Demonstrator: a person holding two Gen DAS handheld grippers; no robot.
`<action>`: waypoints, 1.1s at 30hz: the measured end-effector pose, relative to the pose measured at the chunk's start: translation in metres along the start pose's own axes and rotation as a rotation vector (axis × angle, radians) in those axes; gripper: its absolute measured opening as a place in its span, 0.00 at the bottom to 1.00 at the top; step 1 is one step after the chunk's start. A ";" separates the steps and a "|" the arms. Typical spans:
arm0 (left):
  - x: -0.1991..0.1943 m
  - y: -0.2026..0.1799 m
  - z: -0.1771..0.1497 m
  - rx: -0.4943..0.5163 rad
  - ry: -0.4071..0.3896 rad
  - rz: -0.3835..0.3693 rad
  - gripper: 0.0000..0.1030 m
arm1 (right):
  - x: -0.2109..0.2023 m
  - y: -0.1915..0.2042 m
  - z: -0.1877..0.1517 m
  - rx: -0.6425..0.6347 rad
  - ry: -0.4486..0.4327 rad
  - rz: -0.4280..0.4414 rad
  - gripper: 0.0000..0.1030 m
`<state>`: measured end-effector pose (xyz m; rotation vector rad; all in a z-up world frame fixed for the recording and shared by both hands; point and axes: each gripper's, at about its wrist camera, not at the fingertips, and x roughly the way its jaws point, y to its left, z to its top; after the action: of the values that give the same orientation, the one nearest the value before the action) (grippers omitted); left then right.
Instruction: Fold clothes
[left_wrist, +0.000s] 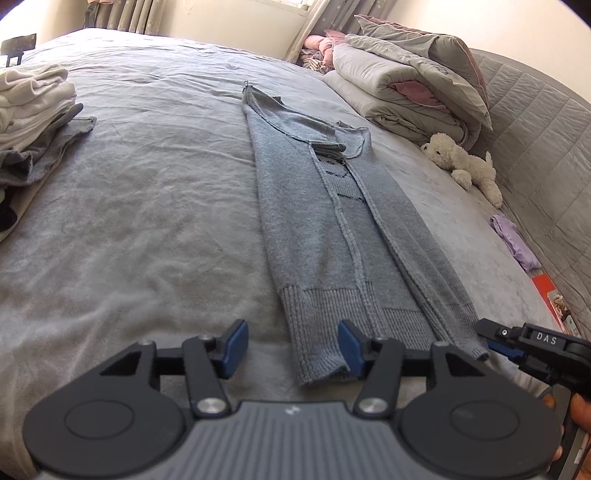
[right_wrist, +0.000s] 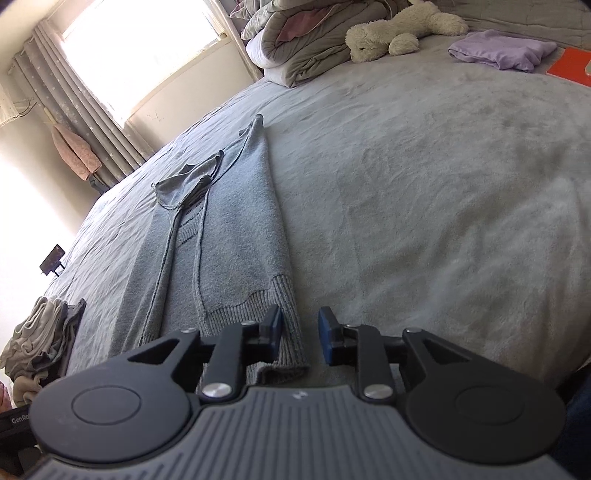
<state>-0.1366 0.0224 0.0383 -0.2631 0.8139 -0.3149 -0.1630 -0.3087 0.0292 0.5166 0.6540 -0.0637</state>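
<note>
A grey-blue knit sweater (left_wrist: 332, 221) (right_wrist: 229, 240) lies flat on the grey bed (left_wrist: 147, 184) (right_wrist: 443, 184), folded lengthwise into a long narrow strip with its ribbed hem towards me. My left gripper (left_wrist: 293, 349) is open at the hem's left corner; the corner lies between the blue pads, close against the right one. My right gripper (right_wrist: 301, 334) is open at the hem's right corner, which sits loosely between its pads with a gap on the right side. In the left wrist view the right gripper's tip (left_wrist: 491, 336) shows beside the hem.
A stack of white and grey folded clothes (left_wrist: 33, 99) (right_wrist: 40, 332) sits at the bed's left edge. Folded duvets and pillows (left_wrist: 406, 85), a white plush dog (left_wrist: 461, 162) (right_wrist: 388, 33), a lilac cloth (left_wrist: 513, 240) (right_wrist: 502, 51) and an orange book (left_wrist: 554, 306) lie on the right.
</note>
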 end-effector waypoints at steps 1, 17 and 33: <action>-0.003 0.000 0.002 0.005 -0.017 0.015 0.57 | -0.002 0.004 0.000 -0.033 -0.024 -0.012 0.31; 0.011 -0.050 0.005 0.284 -0.223 0.109 0.60 | 0.040 0.053 -0.002 -0.277 -0.030 -0.008 0.40; 0.014 -0.059 -0.033 0.379 -0.088 0.104 0.50 | 0.012 0.061 -0.038 -0.479 0.050 -0.018 0.38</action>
<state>-0.1621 -0.0407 0.0274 0.1193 0.6637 -0.3501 -0.1619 -0.2360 0.0231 0.0509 0.6959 0.0880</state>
